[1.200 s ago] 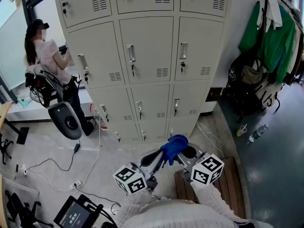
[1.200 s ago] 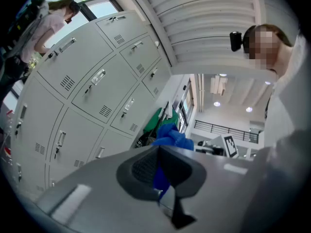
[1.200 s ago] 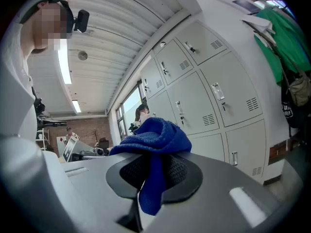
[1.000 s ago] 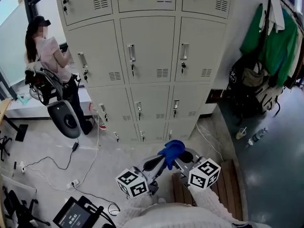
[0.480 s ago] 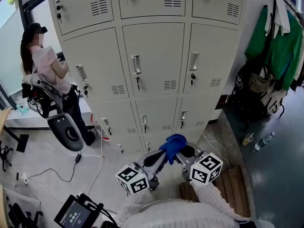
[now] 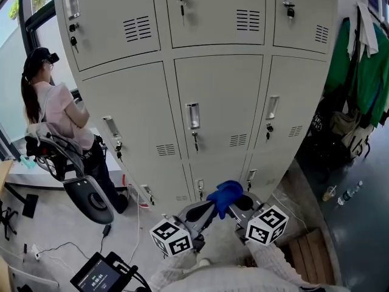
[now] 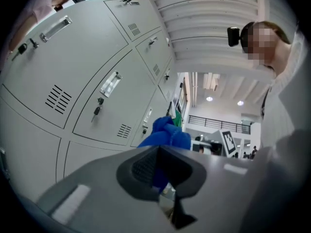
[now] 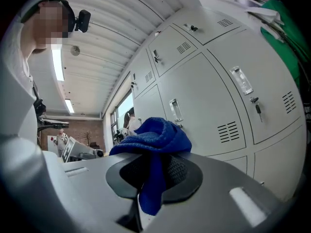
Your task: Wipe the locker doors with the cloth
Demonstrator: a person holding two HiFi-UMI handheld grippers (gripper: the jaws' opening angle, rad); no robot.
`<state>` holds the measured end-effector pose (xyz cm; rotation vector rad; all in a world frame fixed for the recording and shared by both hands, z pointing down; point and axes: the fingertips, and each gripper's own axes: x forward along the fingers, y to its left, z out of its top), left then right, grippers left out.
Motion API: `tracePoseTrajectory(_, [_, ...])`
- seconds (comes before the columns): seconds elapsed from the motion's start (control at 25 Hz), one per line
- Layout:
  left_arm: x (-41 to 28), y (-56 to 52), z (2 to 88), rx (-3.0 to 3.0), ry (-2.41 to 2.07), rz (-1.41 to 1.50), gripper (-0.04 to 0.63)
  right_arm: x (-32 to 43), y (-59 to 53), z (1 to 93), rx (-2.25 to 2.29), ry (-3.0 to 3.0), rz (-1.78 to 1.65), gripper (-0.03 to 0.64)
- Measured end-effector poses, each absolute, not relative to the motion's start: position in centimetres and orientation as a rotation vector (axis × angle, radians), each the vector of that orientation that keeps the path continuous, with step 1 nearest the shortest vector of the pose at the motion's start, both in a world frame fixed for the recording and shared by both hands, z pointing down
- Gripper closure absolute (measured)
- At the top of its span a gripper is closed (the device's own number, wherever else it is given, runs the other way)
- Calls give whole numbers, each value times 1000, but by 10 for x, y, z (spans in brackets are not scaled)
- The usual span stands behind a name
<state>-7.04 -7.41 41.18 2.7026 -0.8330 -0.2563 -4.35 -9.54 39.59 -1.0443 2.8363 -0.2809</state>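
Grey lockers [image 6: 213, 102] fill our view ahead; a person [image 6: 51, 111] stands at their left end. Below, the left gripper [image 6: 199, 212] and right gripper [image 6: 241, 201] sit side by side. We see both clamped on the blue cloth [image 6: 225, 193], near the lower doors.

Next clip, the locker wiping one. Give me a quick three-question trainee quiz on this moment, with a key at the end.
1. True or false: the left gripper and the right gripper both grip the blue cloth.
2. What hangs to the right of the lockers in the head view? A) green clothes B) a ladder C) a mop
3. Fill in: in the head view, the person stands at the lockers' ____ side.

Key: 1 true; 2 A; 3 left.
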Motion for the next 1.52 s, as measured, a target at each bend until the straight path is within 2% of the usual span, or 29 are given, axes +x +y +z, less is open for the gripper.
tracePoseTrajectory(0.28, [-96,-123,397,2738,-841,-262,591,-74,-131,384,-1064,2894,-167,571])
tracePoseTrajectory(0.6, [-109,-175,319,2899,-990,-346,591,-87,-184,314,-1031,2844,68,571])
tracePoseTrajectory(1.04, [-144,-223,194,3174,-1335,-274,591,-110,-236,193,-964,2831,536,571])
tracePoseTrajectory(1.2, [-142,-238,158,3271,-1391,-141,591,-119,-256,142,-953,2816,719,566])
tracePoseTrajectory(1.52, [-137,-257,119,3335,-1438,-74,591,-128,-283,110,-1060,2851,936,565])
